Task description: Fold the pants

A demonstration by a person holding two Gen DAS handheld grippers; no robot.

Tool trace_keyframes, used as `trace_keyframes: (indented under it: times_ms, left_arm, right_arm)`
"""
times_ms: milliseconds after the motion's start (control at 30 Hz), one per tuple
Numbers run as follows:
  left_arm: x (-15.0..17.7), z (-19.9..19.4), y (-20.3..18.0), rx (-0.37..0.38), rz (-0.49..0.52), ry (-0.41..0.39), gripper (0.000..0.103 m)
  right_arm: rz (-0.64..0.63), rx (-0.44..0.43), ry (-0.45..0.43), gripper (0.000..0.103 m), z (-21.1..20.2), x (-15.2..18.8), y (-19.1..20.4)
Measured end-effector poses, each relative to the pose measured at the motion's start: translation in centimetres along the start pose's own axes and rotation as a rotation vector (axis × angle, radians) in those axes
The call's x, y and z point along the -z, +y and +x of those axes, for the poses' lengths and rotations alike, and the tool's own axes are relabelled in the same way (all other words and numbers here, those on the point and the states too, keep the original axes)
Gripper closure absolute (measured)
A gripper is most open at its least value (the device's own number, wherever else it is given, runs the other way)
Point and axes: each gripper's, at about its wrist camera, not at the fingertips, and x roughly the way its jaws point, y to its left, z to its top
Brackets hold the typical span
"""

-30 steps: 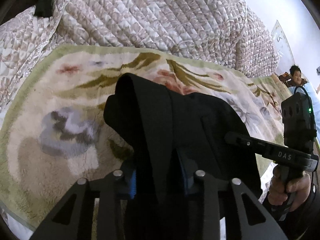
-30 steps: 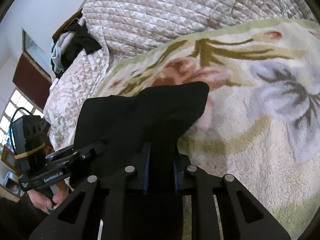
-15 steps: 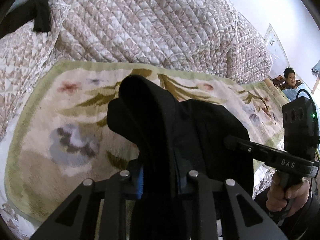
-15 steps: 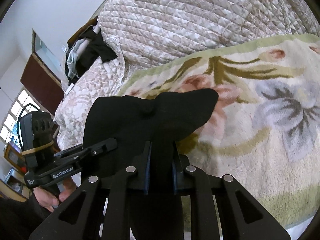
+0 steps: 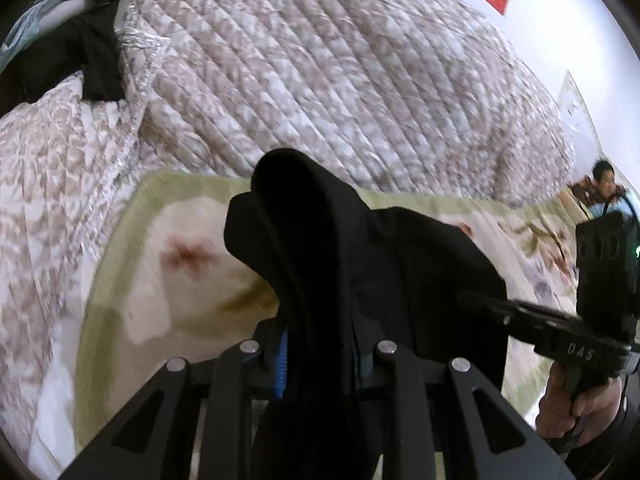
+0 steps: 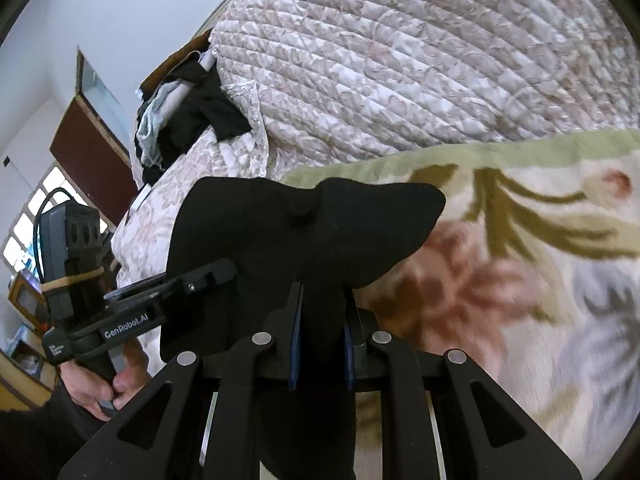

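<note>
At the far left, a heap of dark clothes [image 5: 96,64] is seen lying on a pillow beside the quilted bedspread [image 5: 320,80], which is bunched along the far side of the bed. Nearer, a floral blanket [image 5: 160,280] with a green border is spread flat. The black pants [image 5: 320,248] are held up off this blanket, bunched and draped, with their upper folds rising above both sets of jaws. The left gripper [image 5: 320,356] is clamped on a thick gather of the pants, whose cloth fills the gap between the blue-lined pads; its jaws were closing further on the cloth a moment ago and are set tight on it. In the right wrist view the same gripper [image 6: 224,270] is seen from the side at the left, gripped by a hand [image 6: 100,384] below it, with its tip against the black cloth. The right gripper [image 6: 320,344] is likewise closed on a fold of the pants [image 6: 304,232], the fabric being pinched between its blue pads. At the far right of the left wrist view, a second person [image 5: 604,184] is partly visible beyond the blanket.
</note>
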Motion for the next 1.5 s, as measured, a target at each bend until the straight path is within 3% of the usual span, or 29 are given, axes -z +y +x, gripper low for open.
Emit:
trace_keyframes:
  times_ms: [333,433,467,567,733,833,933,1000,1067,1133,1233,1500]
  left_arm:
    - [-3.8,7.8,5.8,-0.051,-0.074,0.067,0.077]
    - [-2.4,11.6,7.9,-0.104,-0.093,0.164,0.068]
    - [-1.8,12.2,8.5,-0.123,-0.094,0.175,0.059]
    - [-1.8,11.4,9.0,-0.096,-0.109,0.155,0.058]
    - [-1.9,8.5,6.4,-0.205,-0.003,0.067,0.059]
    - [-2.1,5.7,5.1,-0.224,0.031,-0.019,0.059]
    - [-1.4,3.9,4.1,-0.197,0.032,-0.057,0.059]
    - [0.0,4.1,3.2,-0.172,0.052,-0.038,0.059]
    - [1.9,5.9,2.5,-0.159,0.108,0.040,0.059]
    - [3.6,7.4,2.6,-0.213,0.152,0.095,0.061]
    - [4.3,7.1,2.5,-0.242,0.198,0.075,0.061]
    - [3.8,6.9,3.3,-0.221,0.119,0.086,0.061]
  right_arm:
    - [0.036,0.016,0.062,0.087,8.0,-5.3,-2.3]
    - [0.072,0.099,0.111,0.083,11.3,-5.8,-5.2]
    - [0.077,0.129,0.123,0.083,12.0,-5.7,-6.0]
    - [0.084,0.146,0.100,0.074,11.8,-5.5,-6.8]
    - [-0.045,0.204,0.013,0.074,8.1,-4.7,-3.7]
    - [-0.123,0.213,-0.021,0.074,6.3,-3.5,-1.6]
    - [-0.167,0.229,-0.034,0.074,5.8,-1.9,-0.4]
    - [-0.167,0.226,-0.009,0.076,6.3,-0.7,-0.4]
    - [-0.173,0.255,0.039,0.077,7.6,0.7,-0.8]
    - [-0.179,0.281,0.065,0.078,8.3,1.8,-1.4]
    - [-0.181,0.291,0.057,0.078,7.9,1.9,-1.1]
    - [-0.205,0.320,0.078,0.078,7.3,2.7,-0.5]
